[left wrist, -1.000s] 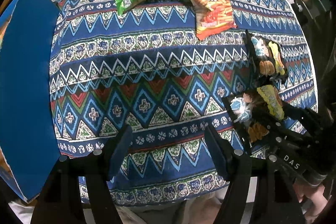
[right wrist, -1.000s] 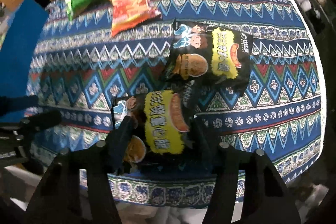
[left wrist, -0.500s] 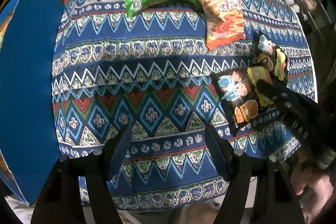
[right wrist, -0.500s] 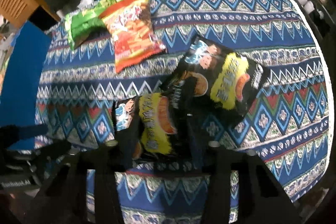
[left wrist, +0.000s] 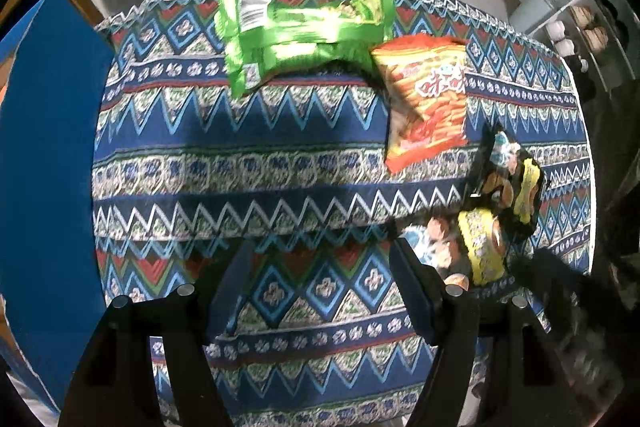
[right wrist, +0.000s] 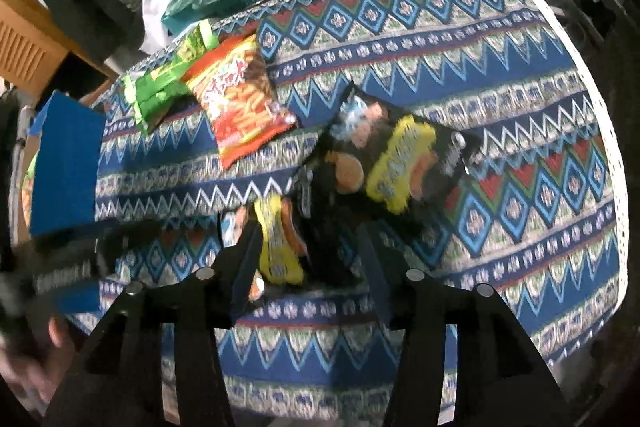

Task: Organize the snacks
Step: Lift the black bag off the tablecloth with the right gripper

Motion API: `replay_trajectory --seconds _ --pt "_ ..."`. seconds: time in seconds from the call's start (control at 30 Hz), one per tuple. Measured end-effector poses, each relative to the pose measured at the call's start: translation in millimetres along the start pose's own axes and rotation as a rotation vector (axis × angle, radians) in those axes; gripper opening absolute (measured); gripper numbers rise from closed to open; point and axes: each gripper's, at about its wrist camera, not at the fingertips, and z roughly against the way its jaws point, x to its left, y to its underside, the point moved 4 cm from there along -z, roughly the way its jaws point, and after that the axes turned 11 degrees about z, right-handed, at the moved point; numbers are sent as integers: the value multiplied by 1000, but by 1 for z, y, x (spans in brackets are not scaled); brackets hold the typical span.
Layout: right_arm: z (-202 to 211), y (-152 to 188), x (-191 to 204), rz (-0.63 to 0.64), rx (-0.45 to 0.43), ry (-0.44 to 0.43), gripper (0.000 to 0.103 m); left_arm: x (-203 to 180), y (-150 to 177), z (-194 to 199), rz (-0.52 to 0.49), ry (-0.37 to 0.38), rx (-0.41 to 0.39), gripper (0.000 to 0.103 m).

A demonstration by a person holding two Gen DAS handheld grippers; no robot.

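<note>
R gripper [right wrist: 304,251]: your fingers are clamped on the near black-and-yellow snack bag [right wrist: 280,243], now lifted off the cloth and hanging edge-on between them. 1 s ago it lay flat on the tablecloth under the same pinch; by 0.5 s ago it had started to rise. So the pick looks done, carry phase on.

L gripper [left wrist: 320,279]: fingers spread wide, nothing between them, hovering over bare tablecloth [left wrist: 240,131]. No change in its spread across the 3 samples.

Outward: 2nd black-and-yellow bag [right wrist: 400,163] flat on the cloth just behind the lifted 1. Orange chip bag [right wrist: 240,103] and green snack pack [right wrist: 168,79] at far edge, touching, unmoved.

Blue box [right wrist: 64,167] at table's L side, prob. the drop target; can't confirm. 3 bags remain on the table.
</note>
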Motion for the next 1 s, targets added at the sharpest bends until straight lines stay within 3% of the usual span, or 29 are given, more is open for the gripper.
replay_trajectory --seconds 0.2,0.4,0.63,0.87,1.0 --pt "-3 32 -4 -112 18 -56 59 -13 -17 -10 -10 -12 -9 73" --pt "-32 42 -9 -220 53 -126 62 -13 -26 -20 11 -12 -5 73" --pt "-37 29 -5 -249 -8 -150 62 -12 -41 -38 -6 -27 -22 73" --pt "-51 11 2 -251 -38 -177 62 -18 -29 -65 -36 -49 8 73" --pt "-54 3 1 -262 -59 -183 61 -24 -27 -72 -68 -61 -13 76"
